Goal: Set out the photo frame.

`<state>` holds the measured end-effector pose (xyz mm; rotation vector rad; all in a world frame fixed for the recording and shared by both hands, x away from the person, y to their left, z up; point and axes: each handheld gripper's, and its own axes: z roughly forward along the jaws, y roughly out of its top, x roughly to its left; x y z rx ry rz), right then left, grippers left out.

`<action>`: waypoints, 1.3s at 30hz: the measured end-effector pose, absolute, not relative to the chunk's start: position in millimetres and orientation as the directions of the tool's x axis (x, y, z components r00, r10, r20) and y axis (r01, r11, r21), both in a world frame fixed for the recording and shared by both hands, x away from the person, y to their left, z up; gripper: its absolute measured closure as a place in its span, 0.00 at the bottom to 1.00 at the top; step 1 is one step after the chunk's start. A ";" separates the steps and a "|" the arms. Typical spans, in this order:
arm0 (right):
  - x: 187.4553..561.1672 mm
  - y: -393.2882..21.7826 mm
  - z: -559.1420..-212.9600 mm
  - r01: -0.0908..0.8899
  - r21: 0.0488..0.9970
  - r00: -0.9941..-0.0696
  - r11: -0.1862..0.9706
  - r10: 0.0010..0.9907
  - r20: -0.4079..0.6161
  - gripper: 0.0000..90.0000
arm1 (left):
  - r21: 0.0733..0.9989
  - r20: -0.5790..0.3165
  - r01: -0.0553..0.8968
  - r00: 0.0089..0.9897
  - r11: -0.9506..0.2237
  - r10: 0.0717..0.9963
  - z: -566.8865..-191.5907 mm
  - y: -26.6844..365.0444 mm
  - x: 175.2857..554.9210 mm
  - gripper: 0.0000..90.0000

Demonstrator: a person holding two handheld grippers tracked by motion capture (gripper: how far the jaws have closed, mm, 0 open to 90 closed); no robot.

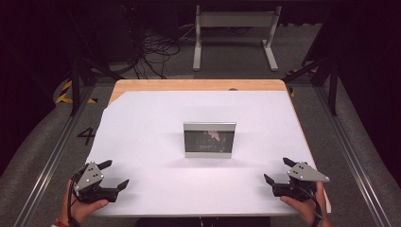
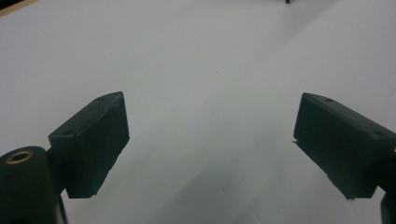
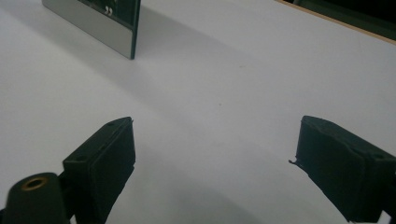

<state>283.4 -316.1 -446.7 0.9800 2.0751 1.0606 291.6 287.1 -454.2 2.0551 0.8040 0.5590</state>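
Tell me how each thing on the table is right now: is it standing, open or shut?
Picture frame: standing upright in the middle of the table, touched by nothing.
Left hand-held gripper: open, jaws wide apart, holding nothing, low over the near left of the white sheet.
Right hand-held gripper: open, jaws wide apart, holding nothing, at the near right.
White sheet: lying flat over the wooden table.

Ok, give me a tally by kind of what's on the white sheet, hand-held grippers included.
Picture frame: 1, upright mid-sheet
Hand-held grippers: 2, left gripper and right gripper, both open, near the front edge of the sheet
Total: 3
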 end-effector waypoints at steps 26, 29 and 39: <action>282.4 -308.4 -449.9 0.323 0.832 -0.555 0.451 0.802 -0.220 0.14 | 0.804 0.126 0.343 0.700 -0.486 0.703 -457.1 284.4 294.0 0.12; 281.5 -308.4 -449.5 0.319 0.829 -0.550 0.458 0.802 -0.232 0.14 | 0.803 0.129 0.347 0.692 -0.485 0.710 -457.0 284.1 294.8 0.13; 280.8 -304.9 -448.9 0.312 0.826 -0.552 0.469 0.797 -0.244 0.14 | 0.802 0.128 0.344 0.698 -0.488 0.704 -456.6 282.7 293.8 0.13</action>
